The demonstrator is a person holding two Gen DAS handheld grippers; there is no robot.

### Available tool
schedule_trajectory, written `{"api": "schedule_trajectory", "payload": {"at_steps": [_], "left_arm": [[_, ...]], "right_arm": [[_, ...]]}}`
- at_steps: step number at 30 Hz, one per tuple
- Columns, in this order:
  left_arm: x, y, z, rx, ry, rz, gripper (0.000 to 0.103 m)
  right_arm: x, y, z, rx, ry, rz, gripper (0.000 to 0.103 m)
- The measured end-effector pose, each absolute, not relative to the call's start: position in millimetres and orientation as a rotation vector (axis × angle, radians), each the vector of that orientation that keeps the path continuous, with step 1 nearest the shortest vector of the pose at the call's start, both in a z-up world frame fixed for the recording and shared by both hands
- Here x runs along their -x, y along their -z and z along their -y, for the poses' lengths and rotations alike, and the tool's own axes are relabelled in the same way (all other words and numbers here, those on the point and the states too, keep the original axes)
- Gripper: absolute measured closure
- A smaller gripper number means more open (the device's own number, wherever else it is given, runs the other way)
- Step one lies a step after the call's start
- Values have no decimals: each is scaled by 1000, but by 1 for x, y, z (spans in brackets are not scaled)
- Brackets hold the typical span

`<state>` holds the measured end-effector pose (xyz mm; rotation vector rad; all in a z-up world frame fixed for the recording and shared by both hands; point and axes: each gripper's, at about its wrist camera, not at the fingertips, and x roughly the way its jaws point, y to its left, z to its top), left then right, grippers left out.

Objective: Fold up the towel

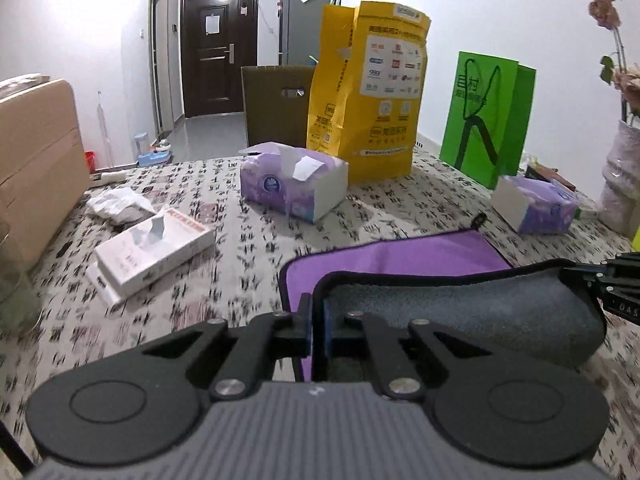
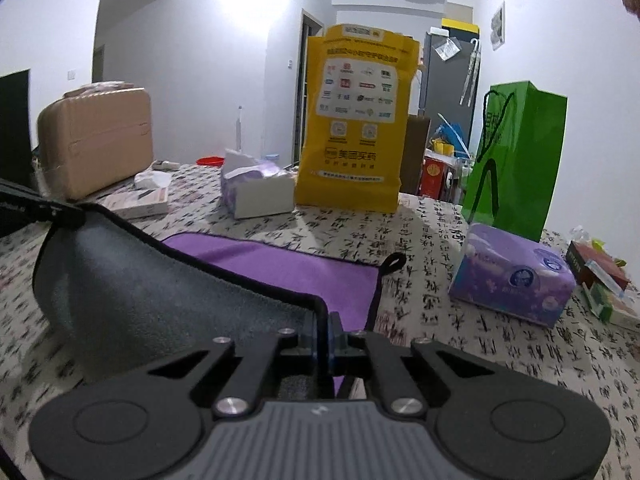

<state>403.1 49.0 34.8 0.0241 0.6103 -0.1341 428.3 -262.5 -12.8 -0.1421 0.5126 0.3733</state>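
Observation:
The towel point(image 1: 400, 256) is purple on one face and grey on the other, with a black hem and a small hanging loop at its far right corner. Its far half lies flat on the patterned tablecloth. My left gripper point(image 1: 319, 322) is shut on the near left corner, and my right gripper point(image 2: 323, 334) is shut on the near right corner. The near edge is lifted, so the grey underside point(image 2: 160, 296) hangs between the two grippers over the purple face point(image 2: 280, 268). The right gripper shows at the right edge of the left wrist view point(image 1: 612, 280).
On the table stand a yellow paper bag point(image 1: 372, 92), a green bag point(image 1: 488, 120), an open purple tissue pack point(image 1: 292, 184), a second purple tissue pack point(image 2: 512, 280), a white tissue box point(image 1: 156, 248) and a beige suitcase point(image 2: 96, 140). A vase point(image 1: 624, 176) stands at the right.

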Motion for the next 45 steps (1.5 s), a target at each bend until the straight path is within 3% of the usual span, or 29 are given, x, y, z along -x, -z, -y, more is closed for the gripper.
{"api": "schedule_trajectory", "payload": {"at_steps": [21,24,27,29,31,32,34,38,45], "left_arm": [[-546,8,-59,-25,144,-702,97],[-553,18,-59,-41,132,-711,92],[-555,26,-64,-42,132,-717,61],[-554,28,-66,-42,129,-708,23],[-553,28,-69,-36,123,-692,12],[-553,27,-71,-30,120,-687,1],[-553,25,-73,-17,111,-667,0],[-547,17,-72,-21,135,-655,0],[-529,-1,-74,-25,116,-658,0]], "right_arm": [[-573,34,260,104,-346,-585,99],[-585,43,260,92,-336,-603,97],[-593,55,265,55,-300,-624,86],[-595,59,271,14,-289,-630,64],[-596,61,275,-9,-266,-628,50],[-597,60,277,-25,-261,-627,48],[-597,58,279,-36,-267,-627,46],[-594,53,280,-44,-263,-627,29],[-577,32,280,-52,-272,-642,18]]}}
